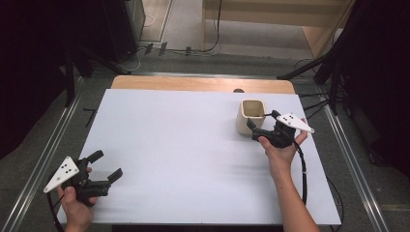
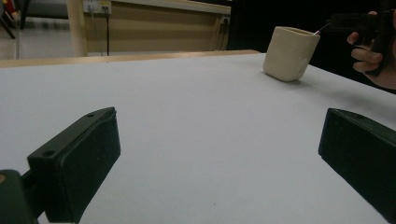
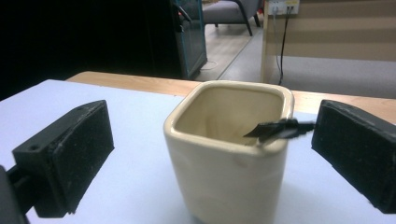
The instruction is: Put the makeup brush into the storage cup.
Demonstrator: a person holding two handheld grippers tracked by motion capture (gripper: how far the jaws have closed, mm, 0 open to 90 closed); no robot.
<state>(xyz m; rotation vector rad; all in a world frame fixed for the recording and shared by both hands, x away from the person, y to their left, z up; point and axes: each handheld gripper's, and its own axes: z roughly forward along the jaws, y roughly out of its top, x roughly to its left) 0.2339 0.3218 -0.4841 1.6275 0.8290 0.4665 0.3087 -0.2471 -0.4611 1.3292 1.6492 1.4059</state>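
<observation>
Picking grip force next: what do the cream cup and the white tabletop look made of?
Cup: likely glazed ceramic; glossy cream surface, thick rounded rim, soft highlights. Could be hard plastic. Tabletop: smooth matte white sheet, probably laminate or painted board, over a wood-coloured edge at the far side.

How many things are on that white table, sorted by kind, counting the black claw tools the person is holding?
Cream square cup: 1
Thin black stick leaning on the cup's rim: 1
Handheld black grippers, left and right, both open: 2
Total: 4
</observation>
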